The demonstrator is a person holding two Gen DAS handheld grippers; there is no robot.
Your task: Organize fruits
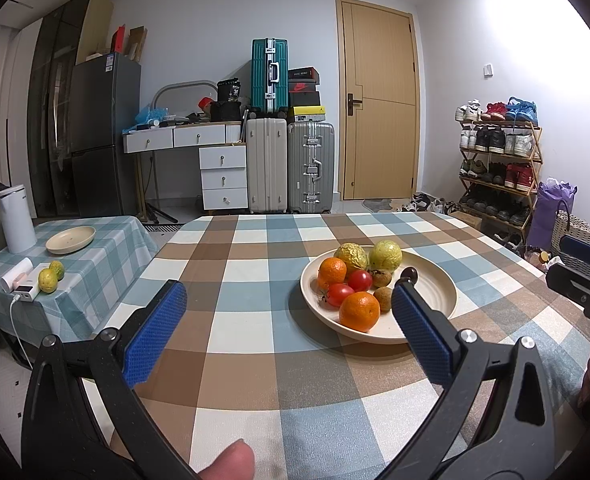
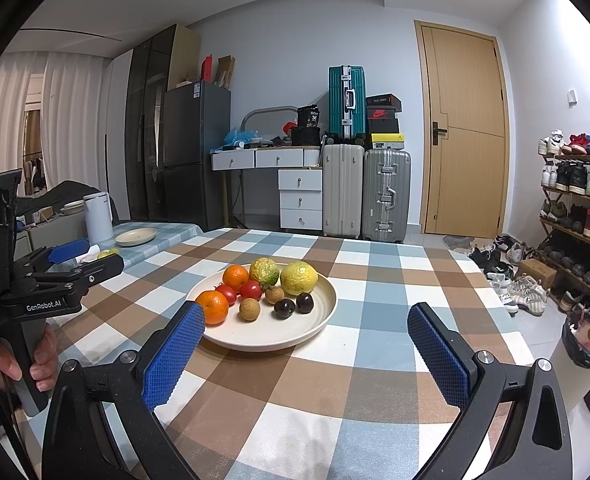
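"GenRobot.AI" is showing in white on the left gripper (image 2: 75, 258), which a hand (image 2: 17, 356) is gripping at nine o'clock. A Nike swoosh is marking a red shoebox (image 2: 382, 113) at twelve o'clock. Both the left gripper and the right gripper (image 2: 306, 344) are gaping wide, holding nothing. The plate (image 2: 323, 312) of fruits is sitting on the checked tablecloth (image 2: 375, 280); a second plate (image 1: 71, 240) is lying empty on the side table (image 1: 107, 256) at ten o'clock.
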